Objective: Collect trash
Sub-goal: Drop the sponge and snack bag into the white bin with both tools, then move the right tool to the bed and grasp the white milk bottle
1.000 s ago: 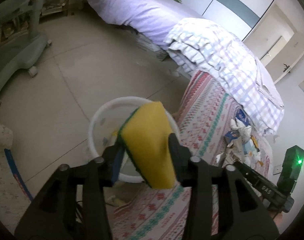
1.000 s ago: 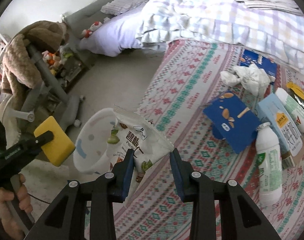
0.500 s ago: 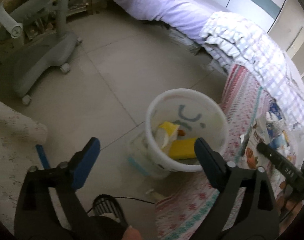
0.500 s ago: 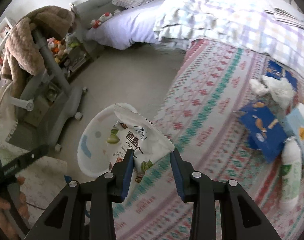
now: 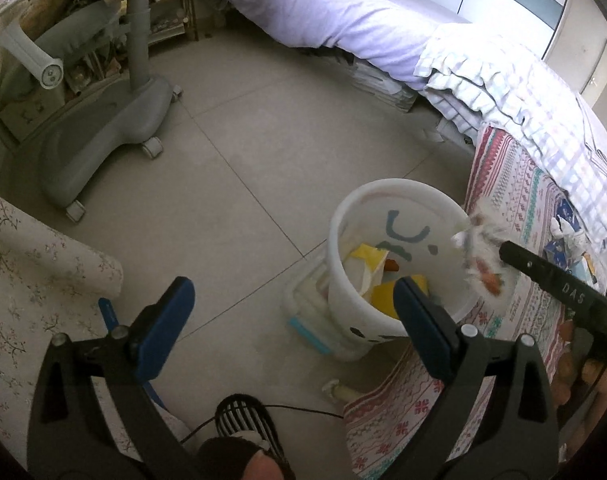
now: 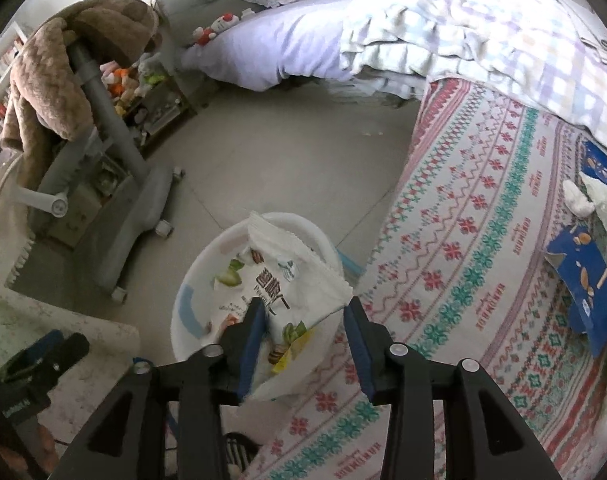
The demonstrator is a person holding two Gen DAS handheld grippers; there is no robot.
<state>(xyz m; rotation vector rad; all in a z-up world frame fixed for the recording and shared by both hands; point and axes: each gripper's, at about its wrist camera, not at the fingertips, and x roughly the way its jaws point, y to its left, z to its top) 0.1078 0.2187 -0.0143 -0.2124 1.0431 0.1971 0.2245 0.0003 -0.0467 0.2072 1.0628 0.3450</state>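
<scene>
Closest to me on the left wrist view, my left gripper [image 5: 289, 312] stands with its blue pads spread wide apart and nothing between them; bare tile floor [image 5: 239, 168] shows through the gap. Just past its right pad sits the white bin [image 5: 399, 264], drawn with a face on its inner wall, standing on the floor at the edge of the patterned rug [image 5: 515, 208]. Inside the bin I see a yellow sponge [image 5: 387, 294] low against the near wall, with yellow-and-white wrappers [image 5: 367, 258] beside it.

On the right wrist view, my right gripper [image 6: 305, 330] has its jaws opening around a white snack bag [image 6: 291, 280]. The bag is between the pads and lies against the left one; the right pad looks to stand clear of it, though the crumpled edge makes that hard to judge. The bag hangs over the bin's mouth, its top corner reaching across the rim.

Farther along the rug, toward the right edge, more trash lies in a cluster: a blue carton [image 6: 587, 280] and crumpled white paper [image 6: 599, 200] beyond it.

Across the floor to the left stands a grey wheeled chair base [image 6: 135, 216] with a brown blanket [image 6: 51, 76] draped over it. At the back is the bed [image 6: 279, 48] with a lilac sheet and a checked quilt [image 6: 483, 28].
</scene>
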